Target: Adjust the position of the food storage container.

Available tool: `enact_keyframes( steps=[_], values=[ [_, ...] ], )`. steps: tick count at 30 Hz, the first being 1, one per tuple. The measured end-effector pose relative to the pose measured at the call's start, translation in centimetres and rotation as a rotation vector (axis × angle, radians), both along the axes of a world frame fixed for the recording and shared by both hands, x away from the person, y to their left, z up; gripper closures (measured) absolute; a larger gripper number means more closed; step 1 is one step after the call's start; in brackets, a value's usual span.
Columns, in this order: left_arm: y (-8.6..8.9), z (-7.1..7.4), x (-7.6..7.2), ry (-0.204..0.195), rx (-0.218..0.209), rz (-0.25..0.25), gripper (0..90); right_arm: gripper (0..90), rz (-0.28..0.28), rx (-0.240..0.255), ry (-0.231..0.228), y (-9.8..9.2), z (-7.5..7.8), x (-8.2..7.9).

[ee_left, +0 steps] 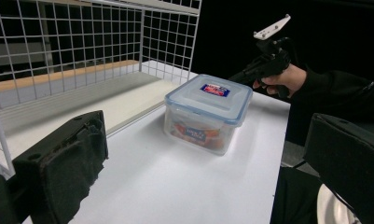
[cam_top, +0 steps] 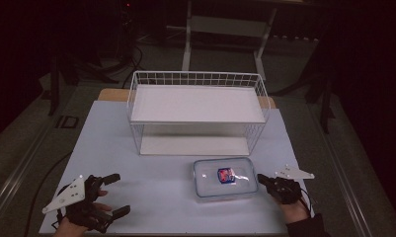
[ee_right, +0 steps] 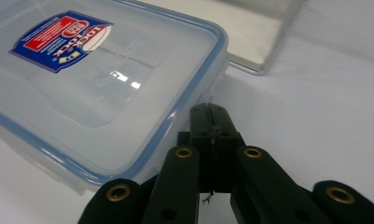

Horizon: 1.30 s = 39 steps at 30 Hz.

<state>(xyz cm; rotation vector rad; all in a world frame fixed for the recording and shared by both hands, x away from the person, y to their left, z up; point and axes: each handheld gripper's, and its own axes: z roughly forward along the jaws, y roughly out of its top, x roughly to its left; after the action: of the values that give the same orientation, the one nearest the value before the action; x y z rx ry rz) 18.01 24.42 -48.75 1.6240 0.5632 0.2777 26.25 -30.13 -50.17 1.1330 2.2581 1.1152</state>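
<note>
From the high view, the box [cam_top: 226, 177] sits on the table [cam_top: 151, 192] near the rack [cam_top: 195, 111], right of centre. The right gripper [cam_top: 261, 179] is just beside the box's right edge, jaws pressed together, holding nothing. The left gripper [cam_top: 115, 193] rests at the near left, jaws wide. In the left gripper view, the box [ee_left: 208, 112] stands well apart, between its spread jaws. In the right gripper view, the closed tips [ee_right: 209, 114] meet the box [ee_right: 96, 84] rim
</note>
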Motion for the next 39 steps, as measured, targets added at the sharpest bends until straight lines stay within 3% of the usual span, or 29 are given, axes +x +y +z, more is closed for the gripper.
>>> enact_keyframes(
  steps=[6, 11, 15, 17, 22, 39],
  values=[
    [0.0, 0.0, 0.0, -0.002, 0.003, -0.002, 0.0, 90.0, 0.048, -0.005, -0.002, 1.5, 0.0, -0.2],
    [0.0, 0.0, -0.1, -0.001, 0.002, 0.001, 0.0, 90.0, 0.023, 0.004, 0.015, 1.1, -0.6, 0.5],
    [0.0, 0.0, 0.0, -0.001, 0.003, -0.002, 0.0, 90.0, 0.038, -0.011, 0.011, 1.6, -0.6, 0.4],
    [-0.1, 0.0, -0.1, -0.001, 0.008, -0.003, 0.0, 90.0, 0.038, 0.012, 0.014, 1.6, -0.5, 0.5],
    [-0.1, 0.0, 0.0, -0.001, 0.01, -0.003, 0.0, 90.0, 0.046, 0.017, 0.011, 2.0, -0.3, 0.5],
    [-0.2, -0.1, -0.1, 0.003, 0.008, -0.009, 0.0, 90.0, 0.134, 0.003, 0.018, 5.5, 0.0, 0.3]
  ],
)
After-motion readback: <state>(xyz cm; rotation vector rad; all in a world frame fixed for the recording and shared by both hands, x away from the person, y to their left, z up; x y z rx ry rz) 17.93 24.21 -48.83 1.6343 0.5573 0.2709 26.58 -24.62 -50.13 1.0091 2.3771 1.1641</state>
